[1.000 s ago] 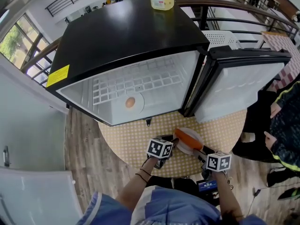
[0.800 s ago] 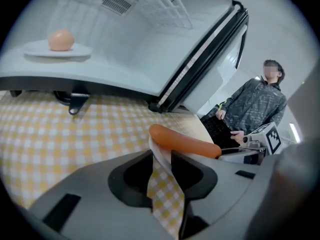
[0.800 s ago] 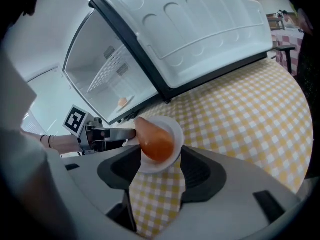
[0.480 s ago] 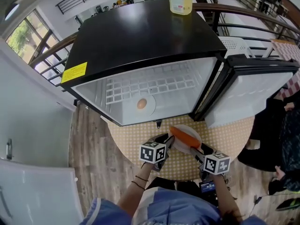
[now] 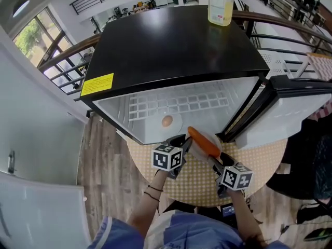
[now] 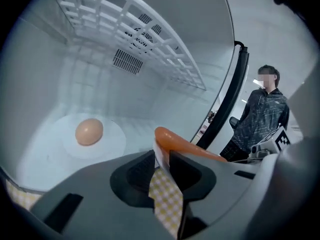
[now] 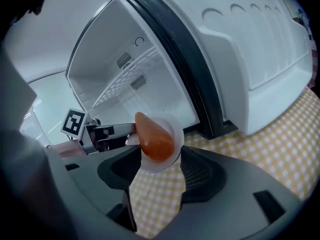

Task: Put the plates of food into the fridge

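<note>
Though edge-on in left gripper view, plate face-up in head view.

Fridge: boxy glossy black fridge, plain white inside.
Shelf: white wire-grid shelf.
Sticker: yellow rectangular label, left of the frame.
Tablecloth: yellow-and-white checked cloth.
Plate: small round white plate.
Food: smooth orange-red tapered piece.
Egg: pale brown egg.
Bottle: pale yellow plastic bottle, top edge.
Floor: grey-brown wood planks.

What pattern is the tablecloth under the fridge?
The tablecloth is yellow-and-white check, clearest in the right gripper view.
</note>
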The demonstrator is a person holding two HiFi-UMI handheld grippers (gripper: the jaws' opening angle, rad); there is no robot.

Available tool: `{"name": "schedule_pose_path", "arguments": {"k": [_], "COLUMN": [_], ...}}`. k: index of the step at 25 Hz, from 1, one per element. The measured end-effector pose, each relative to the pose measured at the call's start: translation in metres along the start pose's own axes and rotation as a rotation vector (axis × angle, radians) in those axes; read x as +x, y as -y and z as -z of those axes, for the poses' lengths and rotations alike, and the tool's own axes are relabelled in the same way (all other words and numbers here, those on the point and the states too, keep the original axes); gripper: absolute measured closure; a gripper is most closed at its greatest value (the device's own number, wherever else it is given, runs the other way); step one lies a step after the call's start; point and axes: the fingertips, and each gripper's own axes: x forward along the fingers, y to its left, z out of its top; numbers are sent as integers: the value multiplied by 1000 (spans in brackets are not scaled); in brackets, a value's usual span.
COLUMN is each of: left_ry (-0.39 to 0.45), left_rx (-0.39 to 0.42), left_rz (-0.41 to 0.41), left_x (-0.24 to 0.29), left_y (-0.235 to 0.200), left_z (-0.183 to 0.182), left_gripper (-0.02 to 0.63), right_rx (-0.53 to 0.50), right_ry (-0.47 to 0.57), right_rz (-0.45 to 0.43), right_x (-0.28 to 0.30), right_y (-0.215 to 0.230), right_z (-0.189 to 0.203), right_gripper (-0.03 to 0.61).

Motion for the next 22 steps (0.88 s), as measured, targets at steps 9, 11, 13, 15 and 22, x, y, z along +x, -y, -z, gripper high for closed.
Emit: {"name": "schedule_pose_path", "arguments": {"k": [9, 11, 13, 15, 22], "left_ry": [-42, -63, -92, -115, -211], "left_rx": [32, 48, 66, 92, 158], "left_rz": [4, 5, 0, -7, -59], "left_x": [24, 29, 33, 37, 58], "left_y": [-34, -38, -42, -45, -56], "left_z": [-24, -27, -30, -33, -33], "left_gripper": [512, 512, 512, 512, 512], "right_rx": [23, 30, 35, 41, 132], "right_ry": [58, 60, 58, 60, 81], "right_rz": [77, 79, 80, 82, 125], "right_x": [31, 38, 43, 48, 62], "right_y": [1, 0, 1, 1, 11], "right_z": [-29, -31, -31, -31, -30], "right_gripper": [321, 321, 321, 322, 322]}}
